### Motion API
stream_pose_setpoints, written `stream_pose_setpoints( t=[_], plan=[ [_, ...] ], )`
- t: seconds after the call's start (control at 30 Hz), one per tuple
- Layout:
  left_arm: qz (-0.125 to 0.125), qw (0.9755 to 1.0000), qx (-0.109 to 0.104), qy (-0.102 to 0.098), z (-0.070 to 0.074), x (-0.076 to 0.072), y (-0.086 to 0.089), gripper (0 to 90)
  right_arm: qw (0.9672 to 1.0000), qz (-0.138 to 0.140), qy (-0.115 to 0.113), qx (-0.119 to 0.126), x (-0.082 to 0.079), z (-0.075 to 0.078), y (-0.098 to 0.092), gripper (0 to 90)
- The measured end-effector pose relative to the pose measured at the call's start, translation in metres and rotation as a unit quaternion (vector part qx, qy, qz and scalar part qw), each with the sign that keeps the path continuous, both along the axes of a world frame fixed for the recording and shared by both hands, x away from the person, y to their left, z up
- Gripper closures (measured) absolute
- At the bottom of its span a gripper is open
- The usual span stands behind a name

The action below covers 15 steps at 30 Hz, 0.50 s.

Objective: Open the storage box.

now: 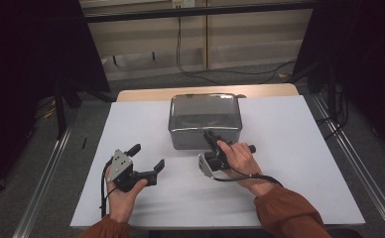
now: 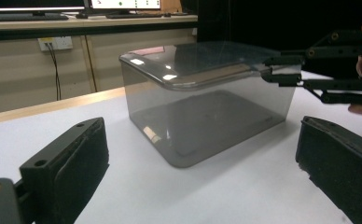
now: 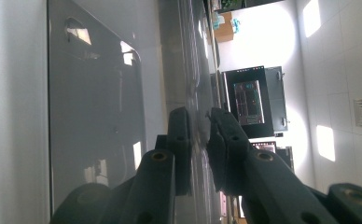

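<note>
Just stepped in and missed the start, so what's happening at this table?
A person works at a white-covered table with a gripper in each hand. The right gripper has its jaws closed around the near edge of the lid on a smoky translucent box, seemingly about to lift it; the lid looks seated. The left gripper hangs open over the table, left of the box and apart from it. The box looks empty.
</note>
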<state>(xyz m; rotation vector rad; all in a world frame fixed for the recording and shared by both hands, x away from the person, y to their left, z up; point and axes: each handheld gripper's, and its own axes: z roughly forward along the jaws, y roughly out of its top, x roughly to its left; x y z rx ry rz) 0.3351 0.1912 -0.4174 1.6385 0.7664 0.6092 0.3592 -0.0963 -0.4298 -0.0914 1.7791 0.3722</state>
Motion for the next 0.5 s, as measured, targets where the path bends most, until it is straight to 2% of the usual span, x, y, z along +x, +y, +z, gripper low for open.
stream_pose_setpoints(
  t=[0.07,0.17,0.3,0.37,0.43,0.5],
  plan=[
    [0.002,1.0000,0.006,-0.001,0.001,0.005,-0.001,2.3,1.0000,0.002,0.000,0.002,0.000,0.001,0.000,78.9],
    [0.001,1.0000,0.002,0.000,0.000,0.008,-0.002,2.2,1.0000,0.004,-0.001,0.001,0.000,0.002,0.000,78.9],
    [-0.004,0.9999,0.005,0.014,-0.002,0.017,-0.007,1.9,0.9999,0.004,-0.008,0.008,0.001,0.005,-0.002,79.6],
    [-0.006,0.9999,0.006,0.014,-0.003,0.020,-0.008,1.8,0.9999,0.004,-0.011,0.009,0.001,0.007,-0.002,79.8],
    [-0.012,0.9998,0.000,0.012,-0.003,0.024,-0.010,1.7,0.9999,0.006,-0.013,0.008,0.001,0.008,-0.001,80.0],
    [-0.011,0.9999,0.009,0.003,-0.002,0.028,-0.011,1.7,0.9998,0.008,-0.015,0.009,0.002,0.009,-0.001,80.1]
  ],
)
